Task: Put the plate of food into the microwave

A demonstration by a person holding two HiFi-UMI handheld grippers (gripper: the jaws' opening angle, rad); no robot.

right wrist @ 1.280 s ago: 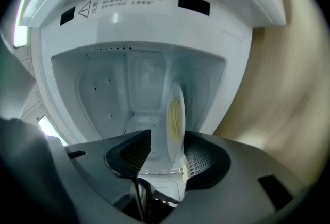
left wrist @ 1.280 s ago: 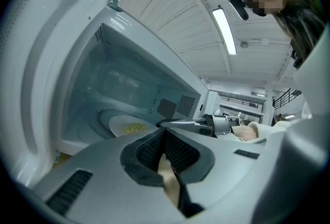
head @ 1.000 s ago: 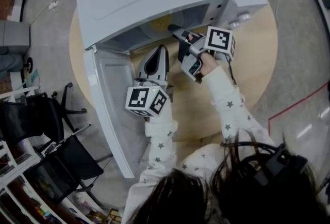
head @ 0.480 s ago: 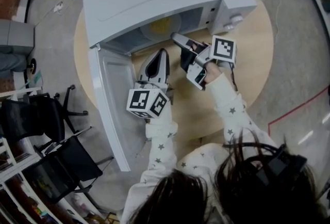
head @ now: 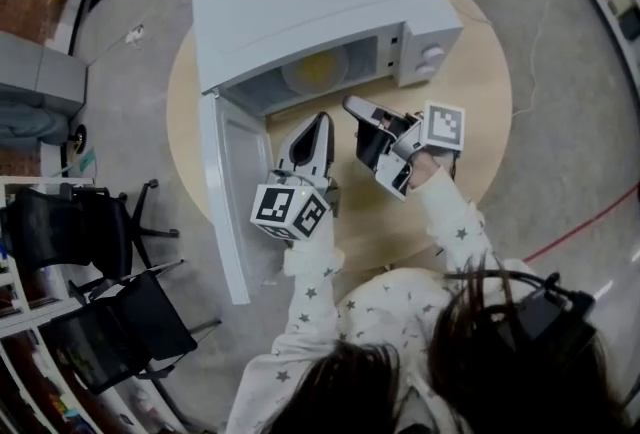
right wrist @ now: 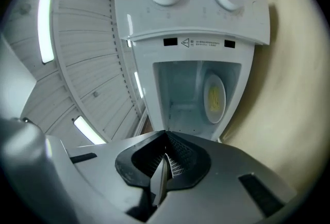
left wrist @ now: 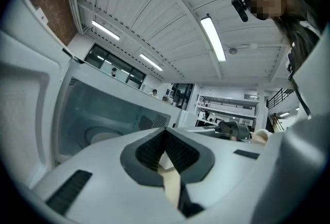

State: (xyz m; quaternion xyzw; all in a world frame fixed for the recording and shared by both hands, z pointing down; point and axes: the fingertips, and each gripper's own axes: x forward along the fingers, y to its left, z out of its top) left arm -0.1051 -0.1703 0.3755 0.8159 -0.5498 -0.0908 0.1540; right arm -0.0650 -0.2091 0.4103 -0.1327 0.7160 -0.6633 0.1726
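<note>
Round table bears the microwave, open door near black chairs.

left tongs, right tongs both closed

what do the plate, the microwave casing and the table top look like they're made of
Plate: white and smooth-rimmed, probably glazed ceramic or melamine; the views don't settle which.
Microwave casing: flat white panels with a soft sheen, probably painted sheet metal, possibly plastic.
Table: even pale tan and matte, so light wood or a wood-look laminate; no grain shows clearly.
</note>
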